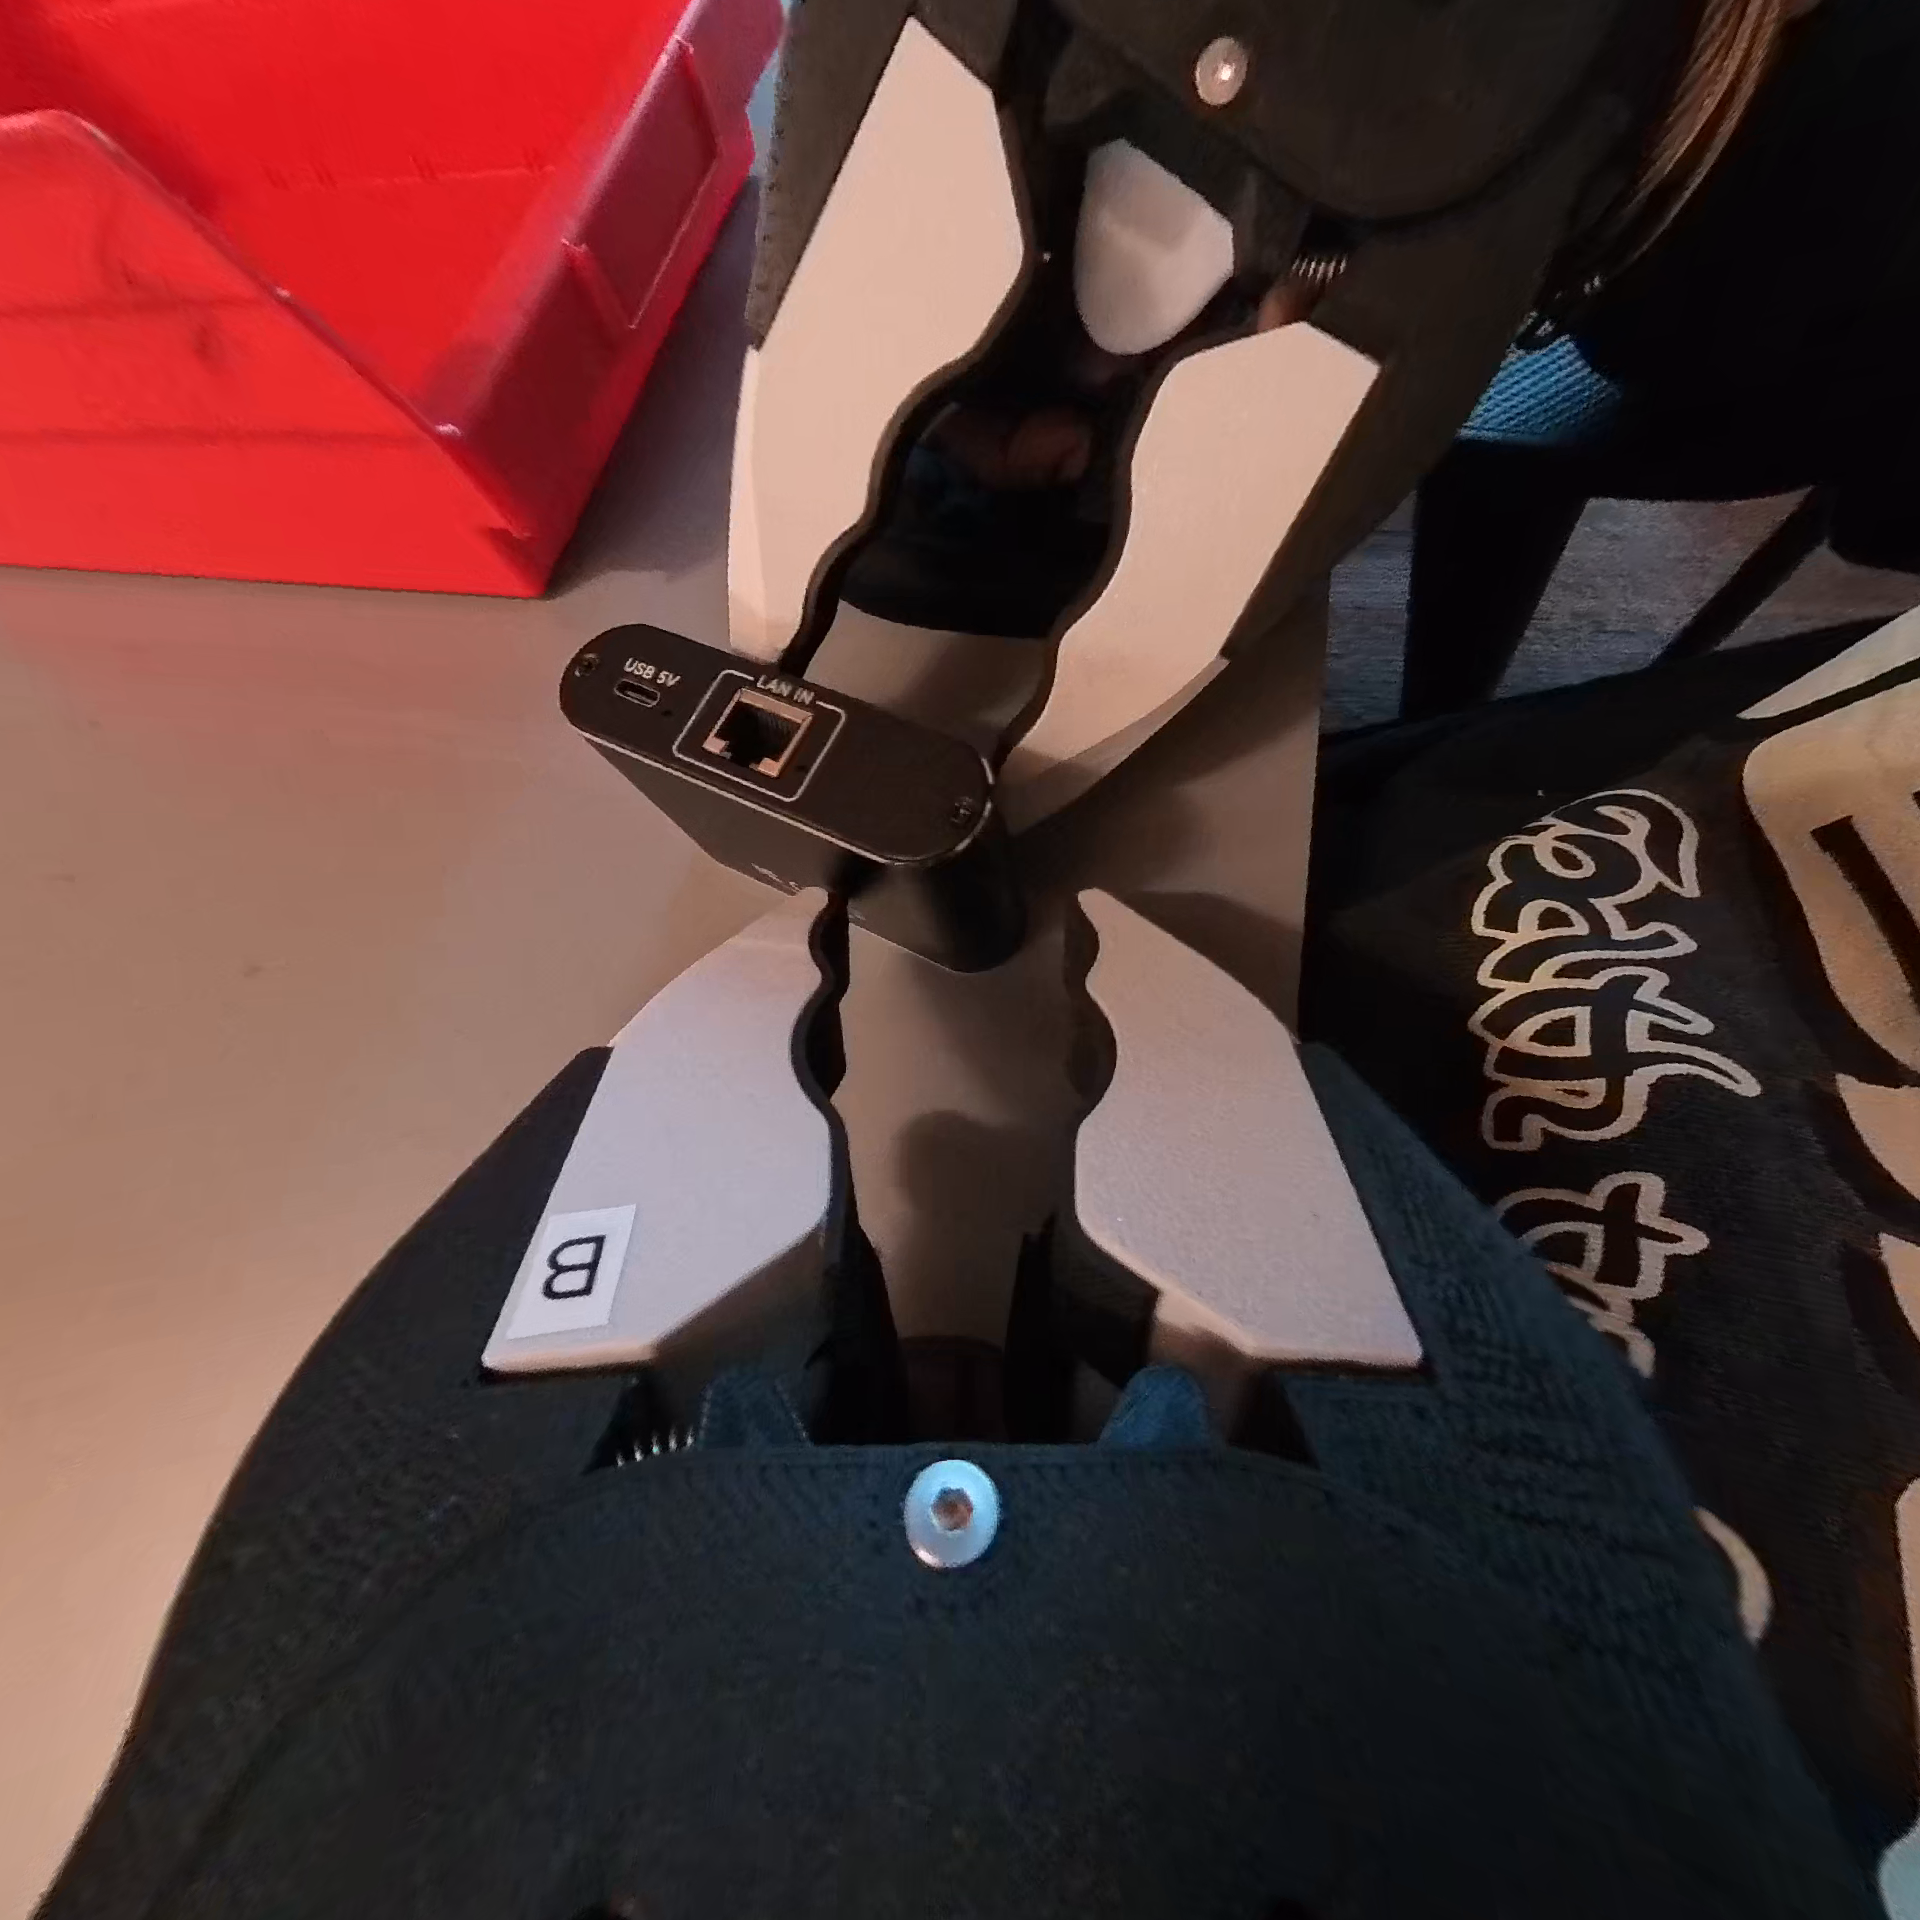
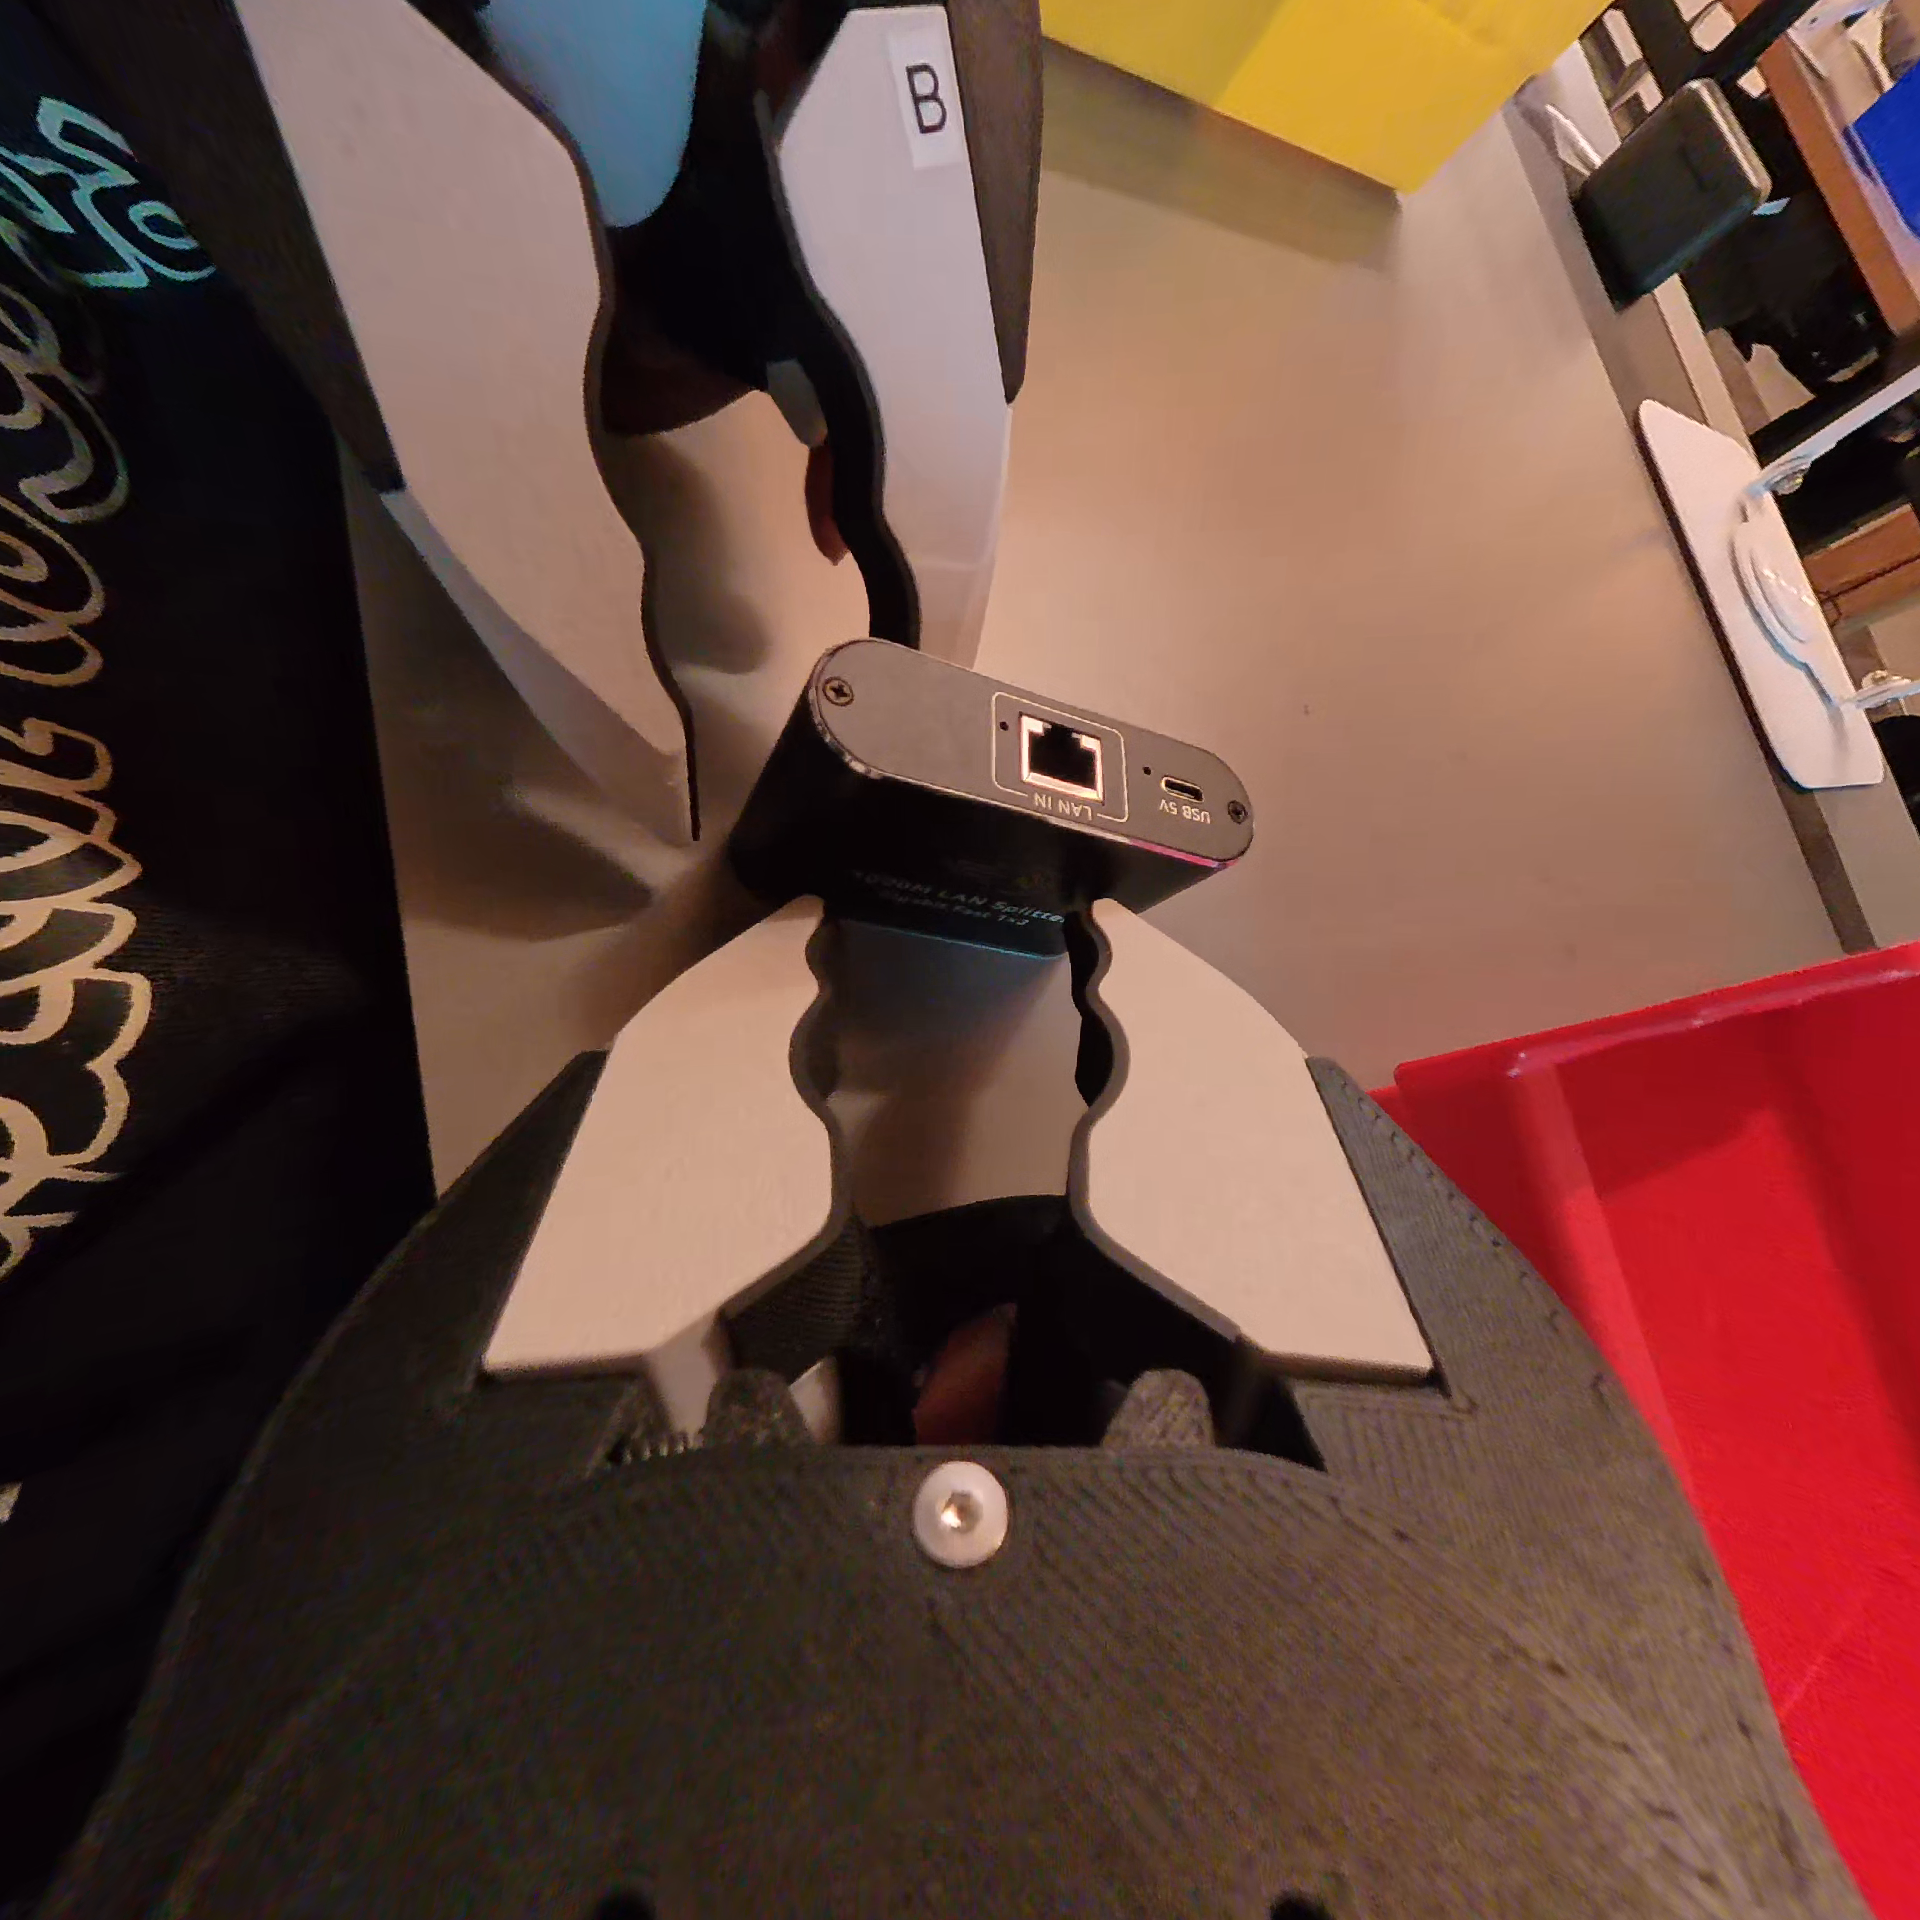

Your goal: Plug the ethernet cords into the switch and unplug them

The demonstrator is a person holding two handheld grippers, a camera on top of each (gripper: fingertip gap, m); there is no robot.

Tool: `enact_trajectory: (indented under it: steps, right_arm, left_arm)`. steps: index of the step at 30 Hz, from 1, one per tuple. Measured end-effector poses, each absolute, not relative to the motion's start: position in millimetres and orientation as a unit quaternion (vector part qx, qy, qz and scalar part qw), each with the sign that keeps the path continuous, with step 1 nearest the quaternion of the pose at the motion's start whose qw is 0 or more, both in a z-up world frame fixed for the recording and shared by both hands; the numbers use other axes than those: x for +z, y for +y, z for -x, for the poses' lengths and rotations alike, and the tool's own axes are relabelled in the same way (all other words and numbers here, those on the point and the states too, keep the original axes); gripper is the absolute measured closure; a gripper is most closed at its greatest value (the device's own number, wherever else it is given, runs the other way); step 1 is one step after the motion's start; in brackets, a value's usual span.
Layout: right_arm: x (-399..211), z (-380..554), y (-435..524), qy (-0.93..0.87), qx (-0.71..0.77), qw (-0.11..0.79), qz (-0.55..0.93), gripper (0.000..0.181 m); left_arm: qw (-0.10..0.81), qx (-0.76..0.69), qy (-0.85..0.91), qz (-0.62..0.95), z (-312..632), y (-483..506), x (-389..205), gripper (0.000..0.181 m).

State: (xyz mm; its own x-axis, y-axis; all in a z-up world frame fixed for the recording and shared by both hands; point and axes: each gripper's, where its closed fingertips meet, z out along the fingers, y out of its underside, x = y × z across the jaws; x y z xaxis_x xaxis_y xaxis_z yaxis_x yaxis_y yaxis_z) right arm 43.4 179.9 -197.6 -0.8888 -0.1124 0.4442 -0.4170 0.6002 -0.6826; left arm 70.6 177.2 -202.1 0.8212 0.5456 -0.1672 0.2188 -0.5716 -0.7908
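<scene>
Over the beige counter (image 1: pixel 260 831), beside the red plastic bin (image 1: pixel 312 312), you have the small black metal switch (image 1: pixel 790 748) between both tools, port face up. Your right gripper (image 2: pixel 956 920): grey fingers (image 2: pixel 707 1091) partly closed, pressed on either side of the switch body. Your left gripper (image 1: pixel 956 925): fingers (image 1: pixel 717 1039) set apart, straddling the opposite side of the body; one tip meets the casing, the other shows a gap, so no firm hold. Whether the switch touches the counter: cannot tell.
</scene>
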Motion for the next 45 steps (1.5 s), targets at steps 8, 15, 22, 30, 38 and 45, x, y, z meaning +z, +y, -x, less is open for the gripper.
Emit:
enact_trajectory:
  steps: [8,15,22,30,38,45]
  right_arm:
    - [-198.7,-44.4,180.6,-0.875,0.420,0.182,-0.159,0.136]
    - [-190.2,-48.0,181.9,-0.862,0.454,0.161,-0.159,0.134]
    - [-137.7,-44.2,194.3,-0.770,0.623,0.090,-0.105,0.131]
    - [-108.7,-18.6,207.9,-0.704,0.707,0.069,-0.008,0.139]
    - [-116.8,-23.4,202.3,-0.723,0.684,0.090,-0.029,0.139]
    - [-118.7,-26.2,201.0,-0.726,0.679,0.102,-0.042,0.140]
  left_arm:
    - [0.400,0.210,-0.215,0.866,-69.7,177.3,-203.4,0.142]
    - [0.431,0.224,-0.223,0.845,-68.5,172.6,-188.5,0.141]
    - [0.531,0.353,-0.266,0.723,-59.2,106.4,-96.6,0.129]
    - [0.416,0.618,-0.471,0.473,-70.7,-116.0,-43.6,0.124]
    - [0.273,0.557,-0.552,0.558,-63.8,-160.3,-116.9,0.126]
    - [0.218,0.516,-0.560,0.610,-58.7,-151.1,-142.3,0.128]
